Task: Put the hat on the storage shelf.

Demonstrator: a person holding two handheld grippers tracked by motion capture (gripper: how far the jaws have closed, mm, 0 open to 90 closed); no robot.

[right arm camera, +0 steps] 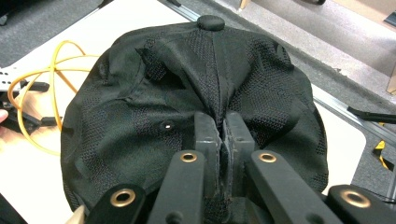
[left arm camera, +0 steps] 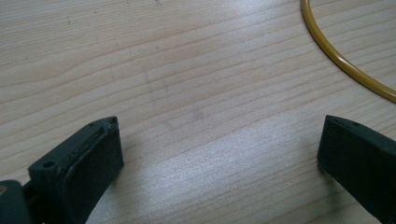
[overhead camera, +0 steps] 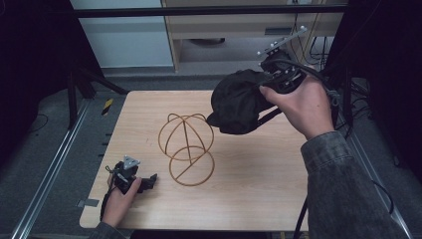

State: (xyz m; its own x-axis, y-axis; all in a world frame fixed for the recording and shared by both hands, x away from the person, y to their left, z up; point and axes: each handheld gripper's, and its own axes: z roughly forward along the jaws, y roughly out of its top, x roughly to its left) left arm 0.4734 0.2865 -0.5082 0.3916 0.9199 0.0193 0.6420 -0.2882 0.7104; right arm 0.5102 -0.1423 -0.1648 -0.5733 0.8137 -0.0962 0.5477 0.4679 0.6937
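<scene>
Light wood table [overhead camera: 249,199], rounded corners, dark floor around.

Yellow wire hat stand [overhead camera: 186,149]: domed frame of hoops on a ring base, upright near the table's middle, slightly toward the left edge. Arc of base ring [left arm camera: 343,60] at upper right of the left gripper view; hoops [right arm camera: 51,70] at left of the right gripper view, behind the cap.

Black mesh baseball cap [overhead camera: 238,101]: raised off the table, above its far right part, just right of the hat stand's dome. Crown with top button [right arm camera: 211,22] turned away from the right gripper's camera.

Right gripper [right arm camera: 222,135]: in right hand [overhead camera: 301,104], pinched tight on cap fabric.

Left gripper [overhead camera: 149,180]: in left hand [overhead camera: 118,201], low near the front left corner, spread wide, holding nothing, bare wood between, pointed toward the stand's base.
</scene>
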